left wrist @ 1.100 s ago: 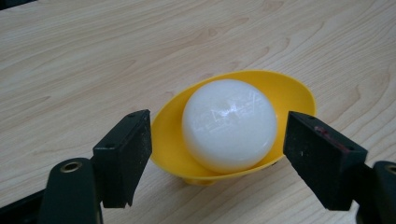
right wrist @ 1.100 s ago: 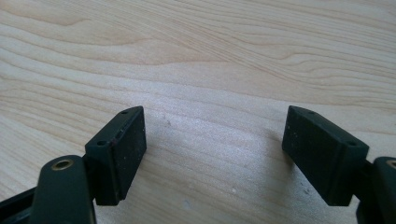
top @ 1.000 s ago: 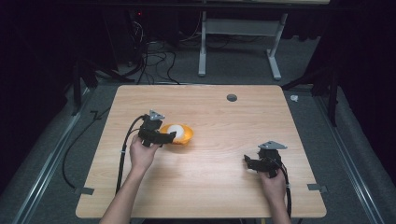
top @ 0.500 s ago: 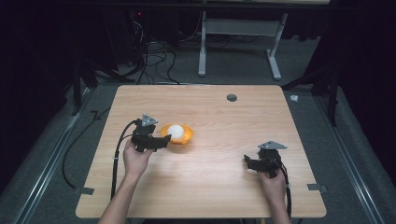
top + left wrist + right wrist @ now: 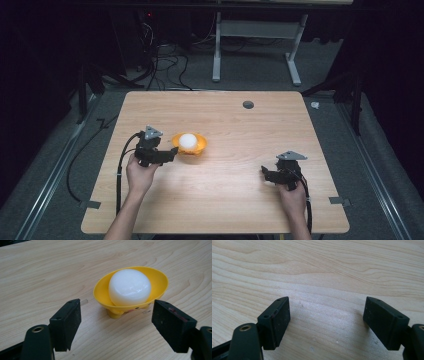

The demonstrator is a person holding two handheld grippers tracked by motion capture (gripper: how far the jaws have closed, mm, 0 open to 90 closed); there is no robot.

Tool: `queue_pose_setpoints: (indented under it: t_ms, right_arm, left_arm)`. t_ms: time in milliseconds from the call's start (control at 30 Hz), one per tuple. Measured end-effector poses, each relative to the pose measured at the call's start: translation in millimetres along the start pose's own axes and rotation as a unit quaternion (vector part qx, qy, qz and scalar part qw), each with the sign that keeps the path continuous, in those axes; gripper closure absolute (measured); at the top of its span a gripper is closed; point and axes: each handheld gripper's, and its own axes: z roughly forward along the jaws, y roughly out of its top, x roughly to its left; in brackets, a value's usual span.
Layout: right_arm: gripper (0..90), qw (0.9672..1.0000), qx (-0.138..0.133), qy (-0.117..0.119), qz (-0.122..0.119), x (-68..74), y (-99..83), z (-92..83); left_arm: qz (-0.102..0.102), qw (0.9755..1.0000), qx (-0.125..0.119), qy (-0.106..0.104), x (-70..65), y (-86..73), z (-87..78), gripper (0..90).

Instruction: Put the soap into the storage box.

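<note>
Just before the left gripper, the yellow bowl stands apart, fingers spread

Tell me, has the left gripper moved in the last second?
Yes. The left gripper has backed away from the yellow bowl, toward the table's left edge.

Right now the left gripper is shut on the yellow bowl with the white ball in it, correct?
Not quite: the left gripper is open, its jaws standing apart just short of the yellow bowl, as the left gripper view shows. The white ball does sit in it.
</note>
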Motion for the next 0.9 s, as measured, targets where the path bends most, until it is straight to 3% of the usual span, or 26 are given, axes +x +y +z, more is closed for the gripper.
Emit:
queue_pose_setpoints:
  t_ms: [500, 900]
  right_arm:
    - [22.6, 1.0000, 0.000, 0.000, 0.001, 0.1, 0.0, 0.0]
    - [22.6, 1.0000, 0.000, 0.000, -0.001, -0.1, 0.0, 0.1]
  left_arm:
    - [-0.027, 0.9996, -0.001, -0.011, 8.2, -13.8, -8.2, 23.7]
    - [-0.043, 0.9991, 0.001, -0.002, 17.4, -31.3, -16.6, 23.7]
